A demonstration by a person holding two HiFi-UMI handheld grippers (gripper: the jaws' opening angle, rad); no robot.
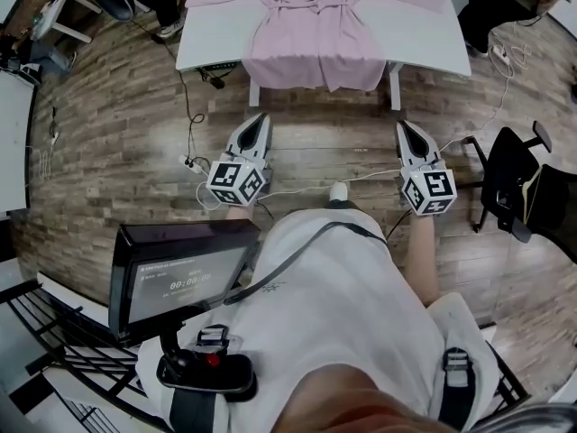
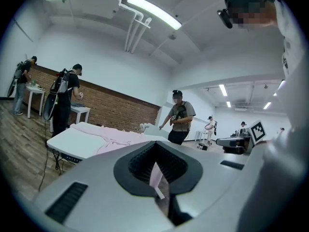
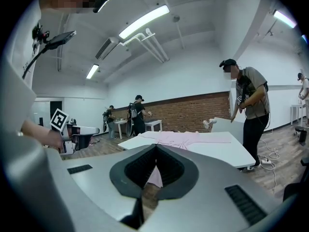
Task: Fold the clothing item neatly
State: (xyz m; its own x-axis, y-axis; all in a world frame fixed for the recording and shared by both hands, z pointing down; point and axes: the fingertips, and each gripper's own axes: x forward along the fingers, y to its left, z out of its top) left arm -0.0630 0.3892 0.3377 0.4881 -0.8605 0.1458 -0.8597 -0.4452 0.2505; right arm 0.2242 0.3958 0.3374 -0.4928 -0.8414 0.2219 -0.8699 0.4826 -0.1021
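Observation:
A pale pink robe [image 1: 317, 25] lies spread on a white table [image 1: 216, 36] at the top of the head view, its hem hanging over the front edge and a belt tied at the waist. Both grippers are held out over the wood floor, short of the table. My left gripper [image 1: 262, 117] is shut and empty, below the robe's left part. My right gripper [image 1: 401, 126] is shut and empty too, below the table's right leg. The robe [image 2: 113, 138] shows ahead in the left gripper view, and the robe [image 3: 181, 138] in the right gripper view.
A black office chair [image 1: 523, 192] stands at the right. A monitor on a cart [image 1: 180, 273] sits at my lower left. Cables [image 1: 194, 115] trail over the floor near the table legs. A person [image 3: 248, 111] stands by the table's right end; others stand further back.

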